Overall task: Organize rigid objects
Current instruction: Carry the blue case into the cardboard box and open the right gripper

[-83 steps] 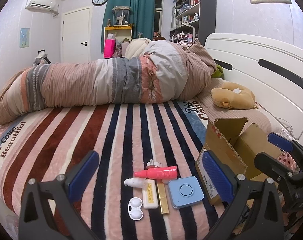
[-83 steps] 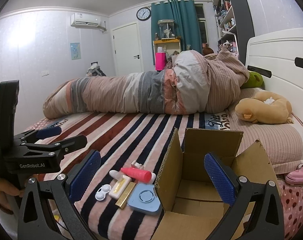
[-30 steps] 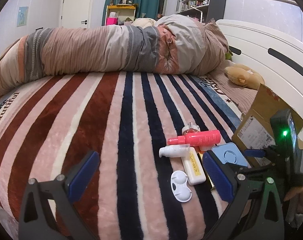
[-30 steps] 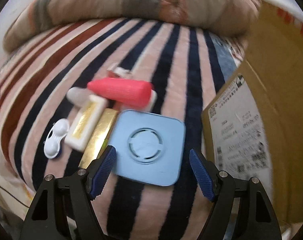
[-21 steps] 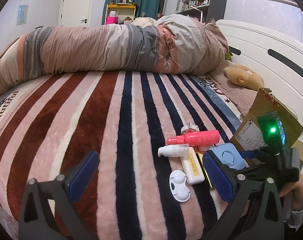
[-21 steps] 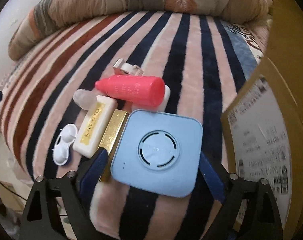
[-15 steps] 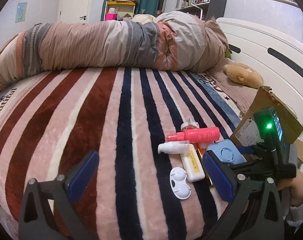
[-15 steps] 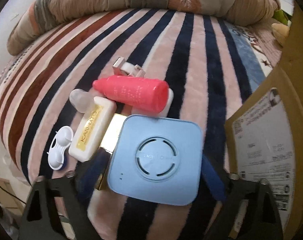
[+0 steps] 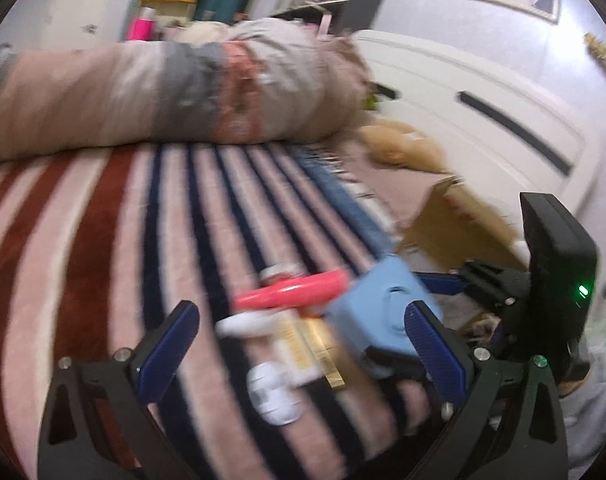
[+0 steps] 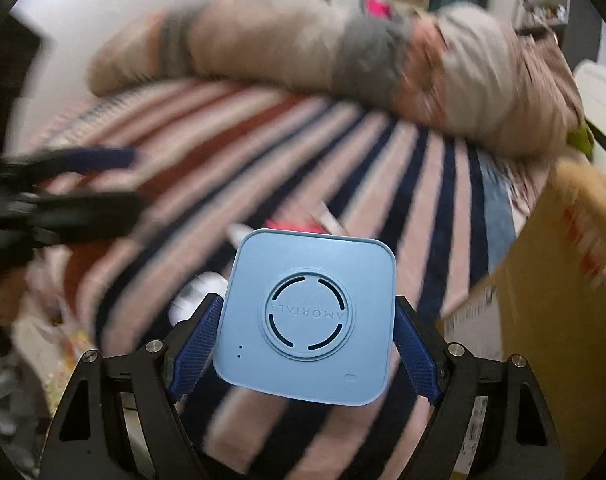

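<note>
In the left wrist view, the left gripper (image 9: 303, 340) is seen spread wide with nothing between its pads, above the striped blanket (image 9: 103, 240). Beyond it, a pink tube (image 9: 291, 292), a white contact lens case (image 9: 273, 394) and a gold bar (image 9: 323, 352) are blurred; the blue square device (image 9: 379, 304) is raised beside the cardboard box (image 9: 455, 220). In the right wrist view, the right gripper (image 10: 305, 344) is clamped on the device's two sides, lifted clear of the blanket, with the box at the right.
</note>
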Demonstrator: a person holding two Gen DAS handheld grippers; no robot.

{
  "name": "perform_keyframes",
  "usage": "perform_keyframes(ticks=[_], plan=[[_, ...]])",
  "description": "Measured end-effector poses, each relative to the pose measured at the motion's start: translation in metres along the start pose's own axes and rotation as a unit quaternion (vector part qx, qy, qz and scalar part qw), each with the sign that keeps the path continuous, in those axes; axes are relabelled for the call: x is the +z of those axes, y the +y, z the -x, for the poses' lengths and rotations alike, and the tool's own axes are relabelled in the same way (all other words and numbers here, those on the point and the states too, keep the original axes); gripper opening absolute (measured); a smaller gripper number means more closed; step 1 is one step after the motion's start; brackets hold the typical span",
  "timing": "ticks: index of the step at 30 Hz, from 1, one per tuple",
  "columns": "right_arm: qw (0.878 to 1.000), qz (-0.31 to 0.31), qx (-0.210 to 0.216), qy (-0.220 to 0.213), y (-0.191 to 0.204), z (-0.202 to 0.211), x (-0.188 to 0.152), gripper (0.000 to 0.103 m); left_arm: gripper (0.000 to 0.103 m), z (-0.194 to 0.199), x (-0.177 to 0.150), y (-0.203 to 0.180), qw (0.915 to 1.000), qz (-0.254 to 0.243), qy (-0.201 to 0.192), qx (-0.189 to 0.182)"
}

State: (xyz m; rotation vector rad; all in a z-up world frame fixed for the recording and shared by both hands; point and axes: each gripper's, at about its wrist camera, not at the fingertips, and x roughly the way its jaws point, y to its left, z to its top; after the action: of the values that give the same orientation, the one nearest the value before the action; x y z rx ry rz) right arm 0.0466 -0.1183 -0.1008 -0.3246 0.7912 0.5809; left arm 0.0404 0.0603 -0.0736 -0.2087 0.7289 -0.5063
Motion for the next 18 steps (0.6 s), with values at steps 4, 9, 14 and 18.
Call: perform_keyframes(ticks=[4,9,14,18], plan=[[0.996,0.018,0.042,-0.080,0.004,0.041,0.017,0.081,0.093,-0.002,0.024,-0.022,0.9975,0.000,0.004,-0.070],[0.989,0.029,0.043,-0.141,-0.003,0.084,0.022,0.081,0.061,0.000,0.053,-0.059,0.9890,-0.007,0.001,-0.148],[0.984,0.001,0.031,-0.177,-0.038,0.123,0.012,0.081,0.039,-0.012,0.076,-0.120,0.9856,-0.049,0.009,-0.162],[0.983,-0.037,0.011,-0.181,-0.082,0.146,-0.008,0.079,0.030,-0.041,0.091,-0.177,0.9822,-0.105,0.027,-0.154]])
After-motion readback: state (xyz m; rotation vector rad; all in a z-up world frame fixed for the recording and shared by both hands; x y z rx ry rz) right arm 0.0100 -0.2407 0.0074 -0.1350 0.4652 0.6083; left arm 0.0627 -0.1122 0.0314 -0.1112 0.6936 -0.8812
